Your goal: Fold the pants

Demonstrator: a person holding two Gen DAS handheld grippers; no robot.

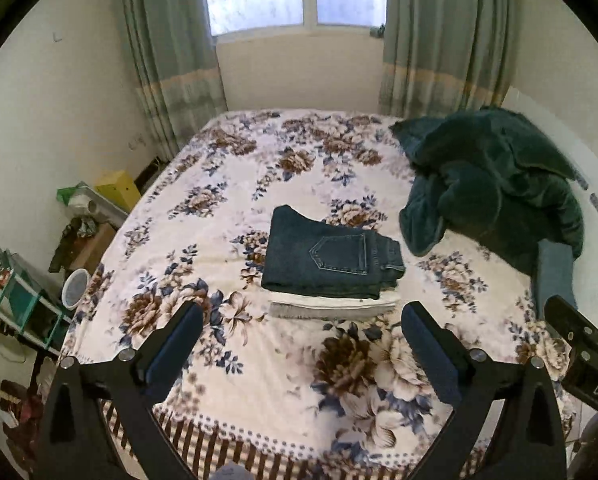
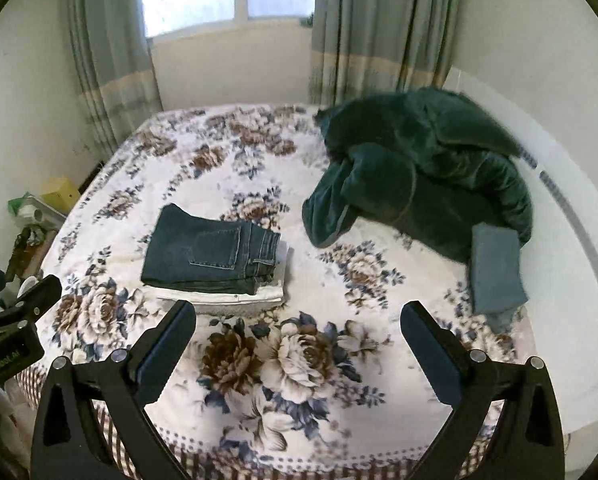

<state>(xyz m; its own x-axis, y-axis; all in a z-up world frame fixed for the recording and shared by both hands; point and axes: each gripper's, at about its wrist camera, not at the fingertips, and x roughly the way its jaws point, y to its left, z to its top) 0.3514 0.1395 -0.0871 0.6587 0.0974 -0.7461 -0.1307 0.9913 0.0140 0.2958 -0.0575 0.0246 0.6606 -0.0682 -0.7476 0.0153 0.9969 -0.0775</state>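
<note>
Dark blue jeans lie folded into a neat rectangle on top of a stack of folded white and grey garments, in the middle of the flowered bed. My left gripper hangs well above and in front of the stack, jaws wide open with nothing between them. My right gripper also stands high over the near end of the bed, wide open and empty. Each gripper's body shows at the edge of the other's view.
A crumpled dark green jacket lies at the right of the bed, with a folded grey-blue cloth beside it. Boxes, a cup and shelves crowd the floor on the left. Curtains and a window are behind.
</note>
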